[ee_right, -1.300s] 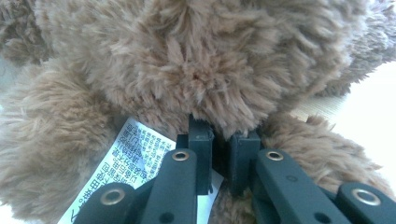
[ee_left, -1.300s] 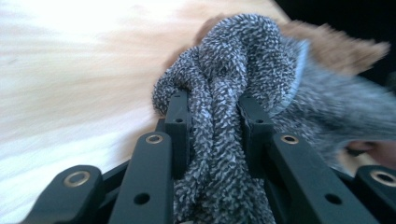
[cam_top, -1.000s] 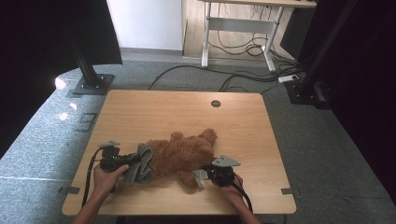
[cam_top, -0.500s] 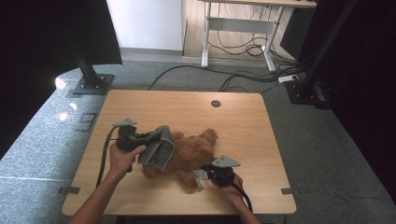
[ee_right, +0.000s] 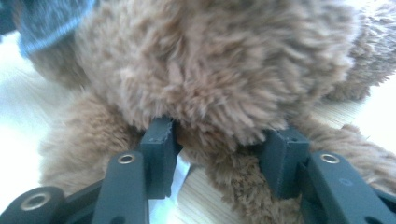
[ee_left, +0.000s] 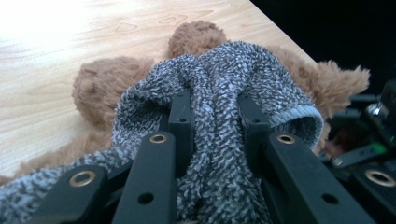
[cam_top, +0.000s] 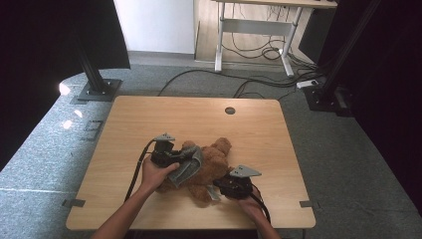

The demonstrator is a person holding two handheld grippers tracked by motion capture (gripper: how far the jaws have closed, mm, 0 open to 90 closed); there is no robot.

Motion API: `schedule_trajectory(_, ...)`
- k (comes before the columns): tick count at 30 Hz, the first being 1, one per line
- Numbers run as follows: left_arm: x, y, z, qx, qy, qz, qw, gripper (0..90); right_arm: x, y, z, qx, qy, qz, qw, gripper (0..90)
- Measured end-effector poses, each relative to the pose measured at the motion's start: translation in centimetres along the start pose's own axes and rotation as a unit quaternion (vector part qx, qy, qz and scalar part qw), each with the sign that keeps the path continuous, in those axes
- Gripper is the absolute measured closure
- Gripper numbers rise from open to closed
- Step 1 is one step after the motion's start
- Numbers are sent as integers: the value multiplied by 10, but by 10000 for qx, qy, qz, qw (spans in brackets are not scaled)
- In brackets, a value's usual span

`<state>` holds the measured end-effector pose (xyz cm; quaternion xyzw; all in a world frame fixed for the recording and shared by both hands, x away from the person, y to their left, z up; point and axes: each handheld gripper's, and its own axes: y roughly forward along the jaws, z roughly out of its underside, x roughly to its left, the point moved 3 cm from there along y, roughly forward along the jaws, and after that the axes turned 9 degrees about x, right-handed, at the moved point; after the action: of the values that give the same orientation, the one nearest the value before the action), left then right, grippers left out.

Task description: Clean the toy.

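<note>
On the wooden worktop (cam_top: 149, 129), the left tool (cam_top: 185, 160) sits at the left side of the brown teddy bear (cam_top: 211, 167), which lies near the middle of the front half. Its jaws are clamped on a bunched fold of the grey knitted cloth (ee_left: 219, 107), which drapes over the bear's body. To the right, the right tool (cam_top: 219, 188) rests at the bear's lower edge; its jaws have just been opening and now stand apart, with a tuft of the bear's fur between them but no pinch on it
</note>
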<state>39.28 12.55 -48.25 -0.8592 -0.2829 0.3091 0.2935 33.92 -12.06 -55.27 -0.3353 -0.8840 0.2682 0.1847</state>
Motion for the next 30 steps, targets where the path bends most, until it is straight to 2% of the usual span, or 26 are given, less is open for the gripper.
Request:
schedule_trajectory(4, -3, 1, 8, -81, 31, 35, 10000, 727, -2, -12, -3, -144, 163, -70, 9997, 446)
schedule_trajectory(8, -9, 3, 14, -111, 118, 22, 9999, 732, -10, -33, -13, -647, 475, 14, 9968, 385)
schedule_trajectory(11, -11, 3, 17, -133, 106, 71, 9998, 733, -17, -41, -28, -793, 646, -76, 9947, 345)
schedule_trajectory(15, -10, 2, 20, -186, 58, 146, 9997, 735, -20, -28, -50, -576, 712, -336, 9952, 283)
schedule_trajectory(18, -12, 1, 22, -198, 82, 141, 9997, 735, -17, -8, -56, -141, 637, -507, 9966, 263)
schedule_trajectory(20, -12, 1, 23, -195, 92, 145, 9997, 735, -15, 4, -55, 113, 715, -578, 9957, 256)
schedule_trajectory(23, -12, 0, 25, -221, 70, 209, 9995, 735, -16, 9, -50, 137, 861, -725, 9936, 345)
schedule_trajectory(26, -14, -2, 27, -289, 36, 302, 9991, 730, -11, 6, -45, 147, 610, -727, 9954, 496)
schedule_trajectory(30, -15, -6, 27, -358, -66, 483, 9982, 723, -6, 2, -39, 24, 406, -633, 9972, 575)
